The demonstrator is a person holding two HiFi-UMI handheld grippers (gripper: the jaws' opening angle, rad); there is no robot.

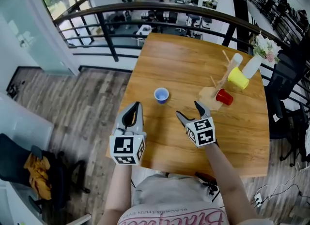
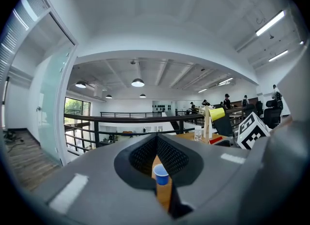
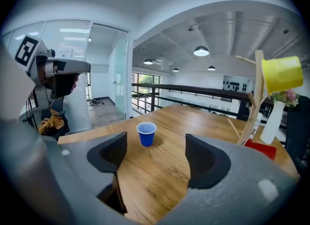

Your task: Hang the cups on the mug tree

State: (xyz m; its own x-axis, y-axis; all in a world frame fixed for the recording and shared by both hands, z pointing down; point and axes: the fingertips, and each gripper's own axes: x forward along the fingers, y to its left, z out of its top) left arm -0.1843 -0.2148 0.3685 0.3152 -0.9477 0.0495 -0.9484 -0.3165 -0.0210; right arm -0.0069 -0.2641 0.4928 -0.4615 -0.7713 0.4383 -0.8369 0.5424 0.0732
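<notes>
A blue cup (image 1: 161,95) stands upright on the wooden table (image 1: 184,64), a little beyond both grippers. In the right gripper view the blue cup (image 3: 146,133) sits ahead, between the lines of the two jaws. The wooden mug tree (image 1: 219,84) stands at the right and carries a yellow cup (image 1: 238,78), a red cup (image 1: 224,97) and a clear cup (image 1: 236,60). My left gripper (image 1: 133,114) hovers at the near edge with its jaws together and nothing in them. My right gripper (image 1: 190,111) is open and empty, near the tree's base.
A white vase with flowers (image 1: 253,64) stands behind the mug tree. A black railing (image 1: 145,7) runs past the table's far edge. An office chair (image 1: 286,117) is at the right, and a chair with an orange cloth (image 1: 36,168) is on the floor at the left.
</notes>
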